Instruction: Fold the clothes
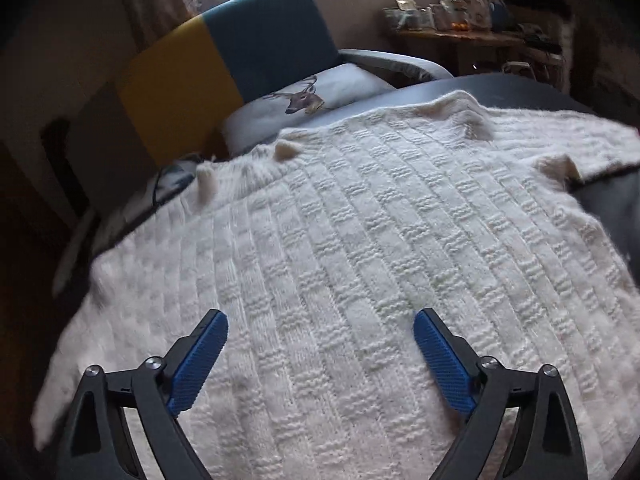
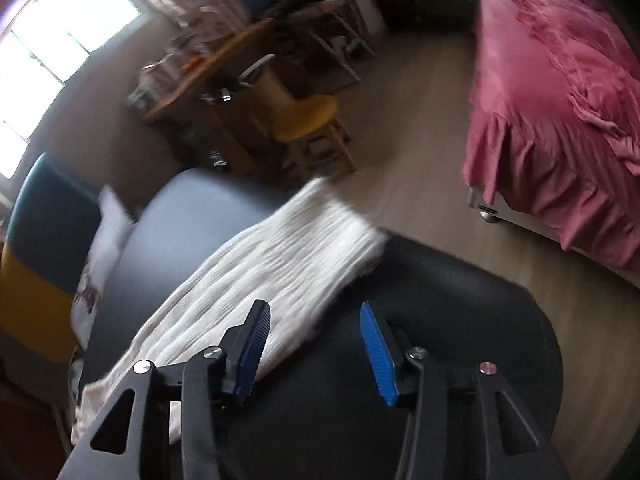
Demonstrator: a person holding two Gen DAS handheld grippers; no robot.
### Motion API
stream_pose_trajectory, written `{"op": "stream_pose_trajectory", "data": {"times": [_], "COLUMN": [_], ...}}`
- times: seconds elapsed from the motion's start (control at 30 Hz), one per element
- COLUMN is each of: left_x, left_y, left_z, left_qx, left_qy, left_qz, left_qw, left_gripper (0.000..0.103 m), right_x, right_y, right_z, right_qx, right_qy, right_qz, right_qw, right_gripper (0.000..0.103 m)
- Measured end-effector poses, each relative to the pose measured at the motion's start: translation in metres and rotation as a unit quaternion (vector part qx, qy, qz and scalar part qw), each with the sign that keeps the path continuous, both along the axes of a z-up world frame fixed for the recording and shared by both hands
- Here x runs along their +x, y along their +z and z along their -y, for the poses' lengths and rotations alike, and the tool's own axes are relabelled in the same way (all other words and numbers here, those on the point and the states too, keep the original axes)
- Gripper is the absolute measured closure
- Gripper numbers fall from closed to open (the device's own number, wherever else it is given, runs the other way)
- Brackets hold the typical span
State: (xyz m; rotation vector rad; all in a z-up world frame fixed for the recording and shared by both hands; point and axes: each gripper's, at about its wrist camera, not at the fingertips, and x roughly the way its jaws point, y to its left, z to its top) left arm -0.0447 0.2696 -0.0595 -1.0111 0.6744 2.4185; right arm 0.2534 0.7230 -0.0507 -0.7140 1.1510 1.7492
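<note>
**Cream knit spread flat, both claws empty: slip and drag risks**

Cream chunky-knit sweater (image 1: 340, 264) lies spread across the dark round table (image 2: 460, 320), one sleeve reaching toward the far rim. Left gripper (image 1: 320, 356) hovers above the body panel, jaws spread wide, holding nothing. Right gripper (image 2: 314, 344) hangs beside the sleeve's edge, jaws likewise apart and empty. Judged risks: pinching only the top layer would pull the loose knit out of shape; tugging the sleeve outward could slide the garment off the smooth tabletop.
</note>
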Motion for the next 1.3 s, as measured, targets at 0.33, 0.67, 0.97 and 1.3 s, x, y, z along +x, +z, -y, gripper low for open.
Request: {"op": "stream_pose_trajectory", "data": {"times": [0.33,0.67,0.97,1.3], "left_x": [-0.014,-0.017,-0.027,-0.054], "left_y": [-0.009,-0.005,0.021,0.038], "left_z": [0.008,0.010,0.029,0.082], "left_qx": [0.034,0.056,0.094,0.135], "left_qy": [0.011,0.020,0.036,0.093], "left_qz": [0.046,0.080,0.080,0.086], "left_qw": [0.9983,0.9950,0.9917,0.9827], "left_gripper": [0.000,0.000,0.000,0.000], "right_x": [-0.021,-0.044,-0.121,-0.256], "right_y": [-0.003,0.039,0.121,0.123], "right_z": [-0.020,0.019,0.110,0.250], "right_qx": [0.047,0.067,0.107,0.055], "right_qy": [-0.016,0.062,0.195,0.373], "right_qz": [0.026,-0.068,-0.156,-0.192], "right_qw": [0.998,0.994,0.962,0.906], "right_gripper": [0.081,0.097,0.097,0.097]}}
